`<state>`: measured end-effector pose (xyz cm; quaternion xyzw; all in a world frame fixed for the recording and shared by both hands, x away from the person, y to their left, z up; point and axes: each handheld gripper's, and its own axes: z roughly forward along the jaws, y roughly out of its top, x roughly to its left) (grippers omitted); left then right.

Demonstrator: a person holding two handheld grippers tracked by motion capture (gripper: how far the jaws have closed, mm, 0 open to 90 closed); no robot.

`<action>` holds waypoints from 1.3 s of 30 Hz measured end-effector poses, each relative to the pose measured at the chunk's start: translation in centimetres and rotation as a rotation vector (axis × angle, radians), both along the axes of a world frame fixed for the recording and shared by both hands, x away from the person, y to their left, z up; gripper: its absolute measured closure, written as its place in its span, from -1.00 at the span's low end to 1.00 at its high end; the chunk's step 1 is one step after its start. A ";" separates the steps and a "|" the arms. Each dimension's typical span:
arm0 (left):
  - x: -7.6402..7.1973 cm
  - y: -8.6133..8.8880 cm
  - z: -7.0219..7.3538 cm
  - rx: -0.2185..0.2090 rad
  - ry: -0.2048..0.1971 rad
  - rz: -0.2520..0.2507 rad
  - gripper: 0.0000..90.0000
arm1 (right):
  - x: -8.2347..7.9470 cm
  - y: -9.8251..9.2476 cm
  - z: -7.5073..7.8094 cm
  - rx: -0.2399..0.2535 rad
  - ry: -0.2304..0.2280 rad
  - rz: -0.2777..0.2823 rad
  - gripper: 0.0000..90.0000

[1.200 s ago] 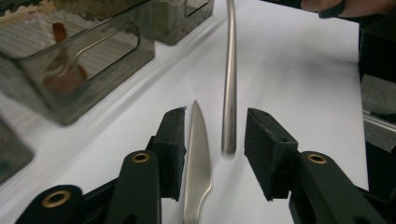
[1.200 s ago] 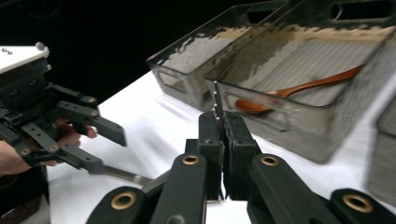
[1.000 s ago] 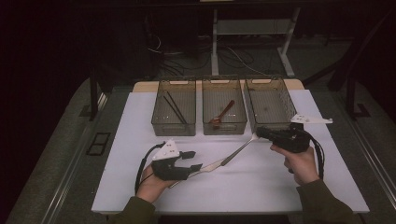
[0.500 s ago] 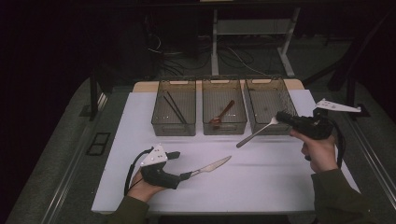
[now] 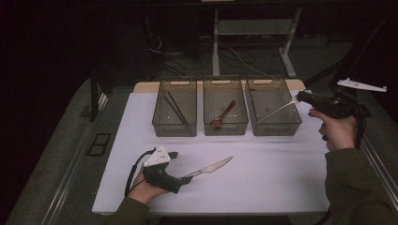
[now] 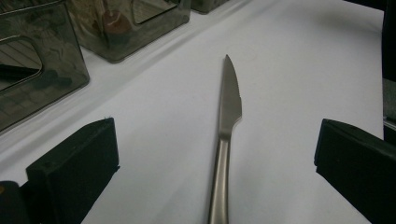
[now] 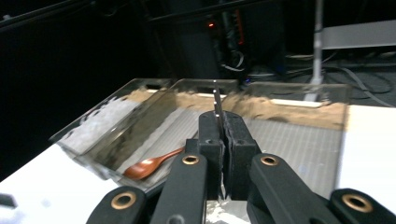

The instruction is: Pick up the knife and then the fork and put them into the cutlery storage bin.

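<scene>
High view: a white surface (image 5: 281, 187) carries three clear bins along its far edge. At 7 o'clock the left gripper (image 5: 185, 174) rests low, its fingers (image 6: 74, 163) just opened wide apart, with a knife (image 5: 211, 167) lying flat between them, untouched, blade tip aimed toward 2 o'clock. At 3 o'clock the right gripper (image 5: 302, 95) has its fingers clamped on a metal utensil (image 5: 280, 108), raised over the right bin (image 5: 277, 123). A wooden spoon (image 5: 224, 115) lies in the middle bin (image 5: 225, 127).

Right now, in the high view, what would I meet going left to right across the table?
Left gripper → knife → left bin with chopsticks → middle bin with wooden spoon → right bin → fork → right gripper.
</scene>
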<state>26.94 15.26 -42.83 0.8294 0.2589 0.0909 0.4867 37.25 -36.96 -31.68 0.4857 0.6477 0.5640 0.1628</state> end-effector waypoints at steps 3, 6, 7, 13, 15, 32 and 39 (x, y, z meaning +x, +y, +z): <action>0.0 -0.1 0.0 0.008 -0.002 -0.002 -1.00 | 0.7 -0.9 0.2 -0.012 -0.002 -0.038 0.94; -0.1 -0.2 0.0 0.005 -0.008 -0.003 -1.00 | 1.5 -1.6 0.0 -0.030 0.008 -0.070 0.94; -0.1 -0.2 0.1 0.006 -0.011 -0.004 -1.00 | 1.7 -1.7 0.0 -0.025 0.025 -0.080 0.94; -0.1 -0.3 0.0 0.005 -0.010 -0.010 -1.00 | 3.3 -2.0 -1.5 -0.055 0.075 -0.104 0.94; -0.1 -0.3 0.0 0.007 -0.011 -0.015 -1.00 | 3.8 -1.6 -2.0 -0.069 0.094 -0.094 0.94; -0.3 -0.5 -0.1 0.021 0.002 -0.035 -1.00 | 6.9 0.5 -5.7 -0.114 0.244 0.000 0.94; -0.2 -0.6 -0.1 0.024 0.007 -0.041 -1.00 | 7.9 0.5 -6.5 -0.211 0.259 -0.069 0.82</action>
